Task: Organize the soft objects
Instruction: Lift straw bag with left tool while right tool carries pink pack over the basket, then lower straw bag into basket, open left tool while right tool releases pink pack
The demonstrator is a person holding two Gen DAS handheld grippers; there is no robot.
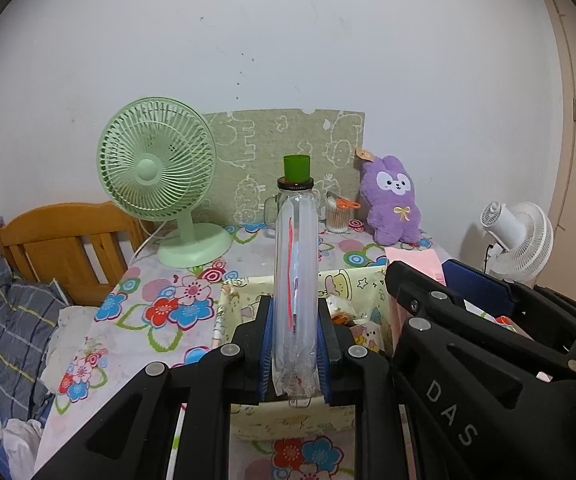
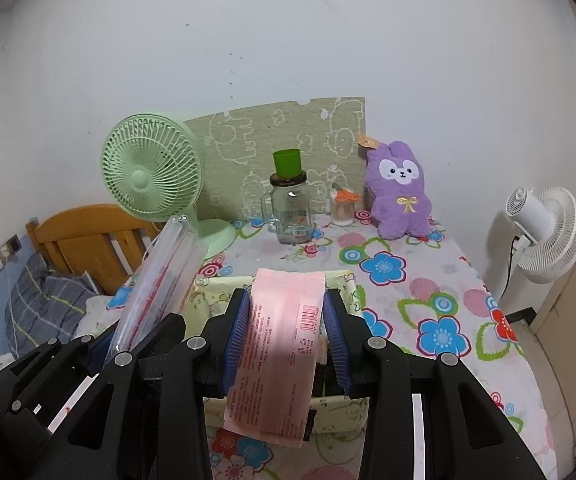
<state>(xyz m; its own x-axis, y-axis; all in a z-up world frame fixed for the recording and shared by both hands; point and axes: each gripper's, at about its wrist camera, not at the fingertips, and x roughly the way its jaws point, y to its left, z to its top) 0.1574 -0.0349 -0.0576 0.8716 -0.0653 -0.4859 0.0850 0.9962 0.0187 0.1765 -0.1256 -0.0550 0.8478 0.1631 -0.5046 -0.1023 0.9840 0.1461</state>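
Note:
My left gripper (image 1: 295,336) is shut on a clear plastic packet (image 1: 296,280) with red print, which stands upright between the blue pads; the packet (image 2: 159,276) also shows at the left of the right wrist view. My right gripper (image 2: 288,332) is shut on a pink flat packet (image 2: 283,340) with a barcode. Both grippers hover over a pale yellow fabric box (image 2: 348,284) on the floral table; the box (image 1: 235,300) holds several small items. A purple plush bunny (image 1: 392,200) sits at the back right, seen as well as the bunny (image 2: 402,190) in the right wrist view.
A green desk fan (image 1: 155,176) stands back left, with a glass mug jar (image 2: 290,212) topped by a green cup (image 2: 286,162) and a cotton-swab jar (image 2: 343,210) beside it. A white fan (image 2: 544,224) stands off the table's right edge. A wooden bed head (image 1: 63,240) lies left.

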